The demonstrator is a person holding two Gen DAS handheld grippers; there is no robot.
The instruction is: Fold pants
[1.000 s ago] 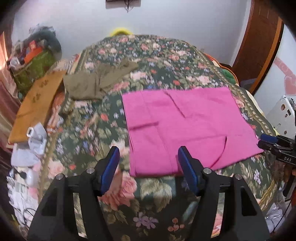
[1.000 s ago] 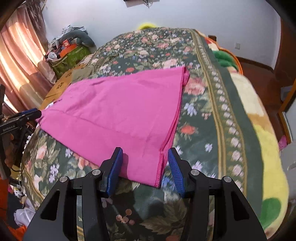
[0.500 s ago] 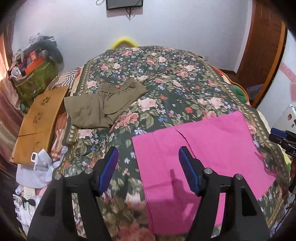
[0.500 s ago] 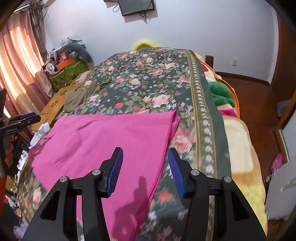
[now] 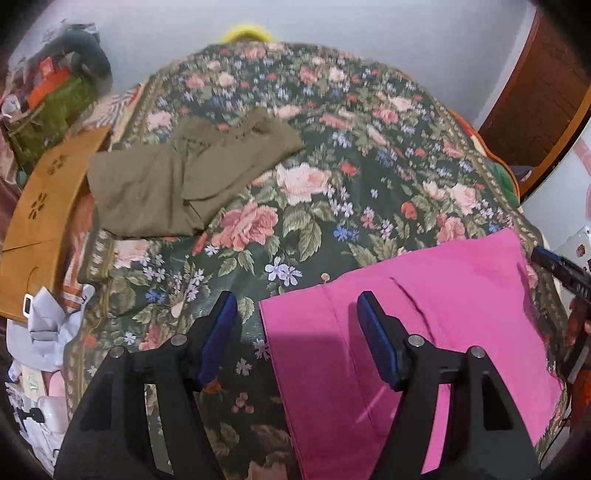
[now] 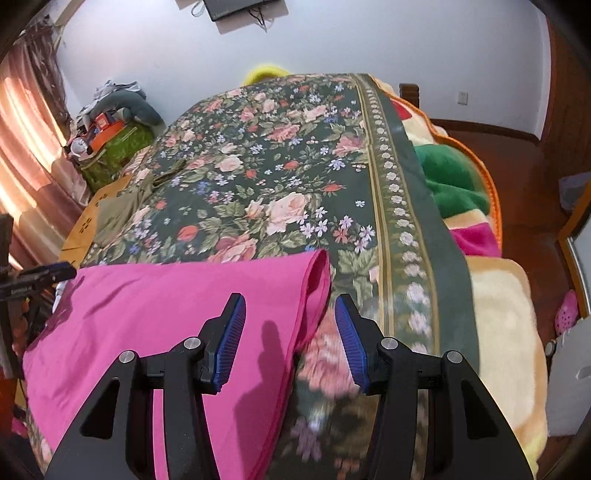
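We see the pink pants (image 5: 424, 314) lying flat, folded, at the near end of the bed (image 5: 332, 155). Our left hand-held gripper (image 5: 295, 332) hangs released over their left edge, and our right hand-held gripper (image 6: 290, 332) hangs released over their right edge, neither grasping cloth. Olive pants (image 5: 184, 177) lie well apart, farther up the bed.

Home bedroom, floral-covered bed (image 6: 280, 173), curtains (image 6: 26, 147), wall-mounted screen (image 6: 240, 9)

pink pants (image 5: 424, 332) cut off at bottom edge, bedspread (image 6: 332, 387) blurred
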